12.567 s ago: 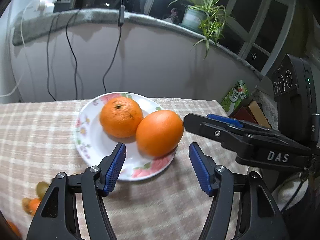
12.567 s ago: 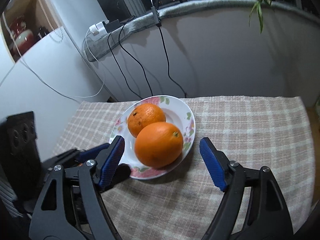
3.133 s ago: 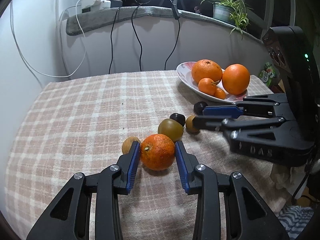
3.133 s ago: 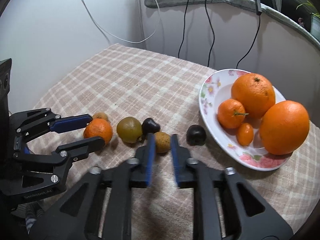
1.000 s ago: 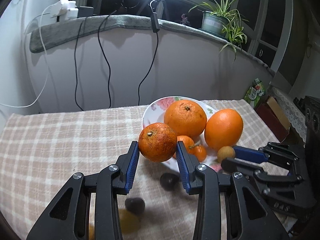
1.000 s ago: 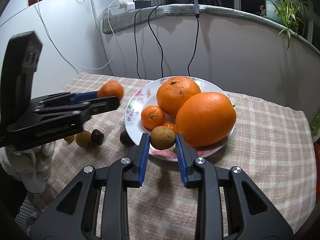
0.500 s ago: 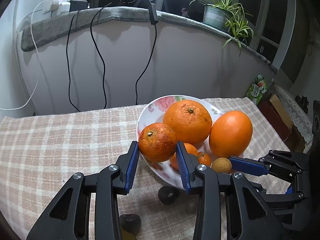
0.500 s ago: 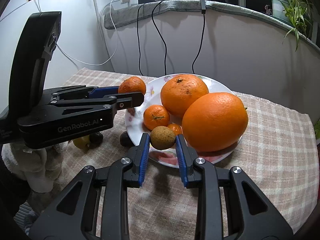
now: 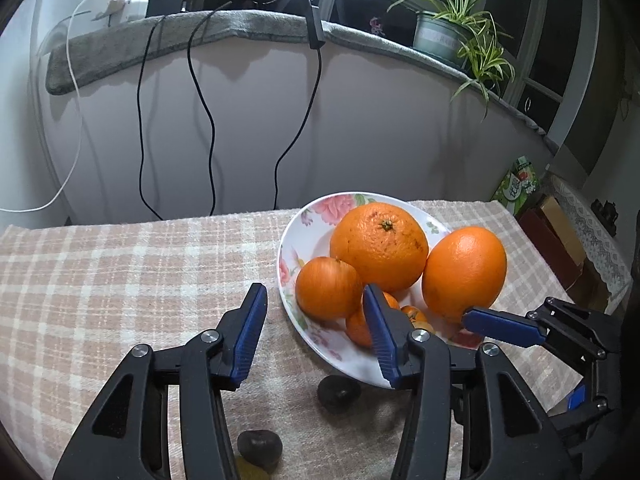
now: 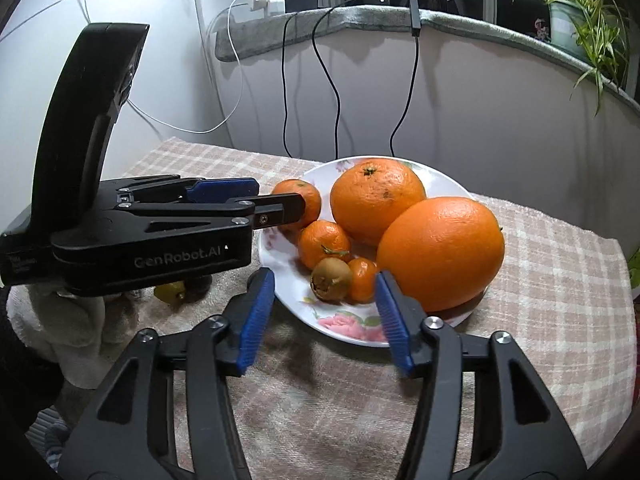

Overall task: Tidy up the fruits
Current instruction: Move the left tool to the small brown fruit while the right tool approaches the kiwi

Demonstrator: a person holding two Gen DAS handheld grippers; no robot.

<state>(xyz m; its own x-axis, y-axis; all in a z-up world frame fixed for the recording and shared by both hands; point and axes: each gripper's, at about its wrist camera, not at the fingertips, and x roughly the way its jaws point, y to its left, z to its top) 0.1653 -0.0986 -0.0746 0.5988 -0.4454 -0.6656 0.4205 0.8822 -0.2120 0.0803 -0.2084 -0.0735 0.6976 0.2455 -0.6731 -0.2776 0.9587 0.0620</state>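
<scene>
Checked tablecloth (image 9: 120, 264) meets white wall (image 9: 240, 120) below windowsill (image 9: 224, 28).

A small yellow-green fruit (image 10: 170, 291) is half covered (beneath the black left gripper (image 10: 276, 205)), its kind undetermined

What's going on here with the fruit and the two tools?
A person is gathering fruit onto a floral plate with a handheld tool in each hand. Both the left tool and right tool are open and empty beside the plate. A mandarin sits at its left edge and a small brown fruit at its front, next to two large oranges. Two dark fruits and a yellowish one remain on the checked tablecloth.
</scene>
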